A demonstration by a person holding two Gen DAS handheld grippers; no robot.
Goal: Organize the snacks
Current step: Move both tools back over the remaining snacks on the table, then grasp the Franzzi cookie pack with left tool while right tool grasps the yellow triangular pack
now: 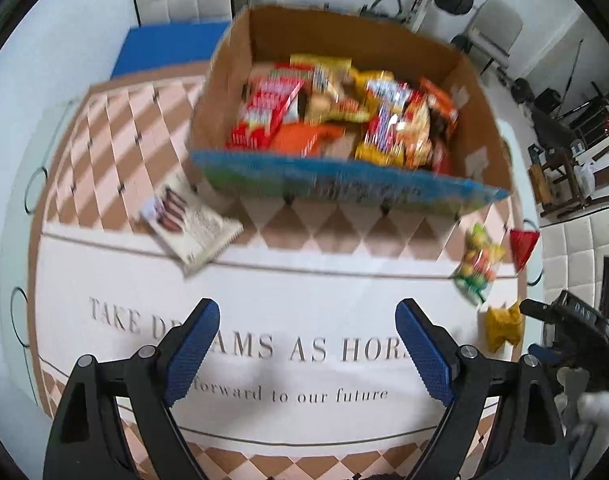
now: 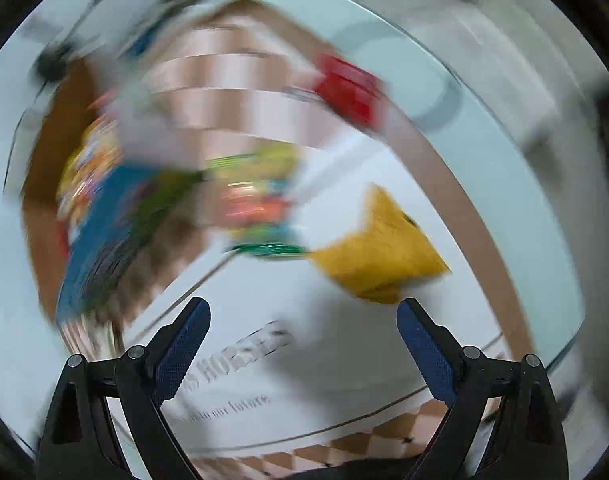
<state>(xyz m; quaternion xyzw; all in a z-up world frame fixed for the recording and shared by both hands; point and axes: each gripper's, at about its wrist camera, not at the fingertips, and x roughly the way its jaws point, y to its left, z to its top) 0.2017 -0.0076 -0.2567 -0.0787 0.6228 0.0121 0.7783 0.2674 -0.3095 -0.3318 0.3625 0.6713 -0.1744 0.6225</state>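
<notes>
Left wrist view: left gripper [image 1: 307,354] hovers with fingers spread, empty, above the mat [image 1: 264,320]. Right gripper [image 2: 303,354], fingers likewise apart, faces the yellow packet [image 2: 378,250]. Loose snacks lie on the counter; beyond, the cardboard box [image 1: 480,128] is nearly full. Likely next: closing on that packet.

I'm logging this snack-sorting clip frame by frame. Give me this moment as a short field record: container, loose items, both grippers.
container: cardboard box, open, full of snack packets
loose on mat: white packet, green-yellow packet, red packet, yellow packet
left gripper: open, empty, above the mat
right gripper: open, empty, near yellow packet
right view: heavily blurred
</notes>
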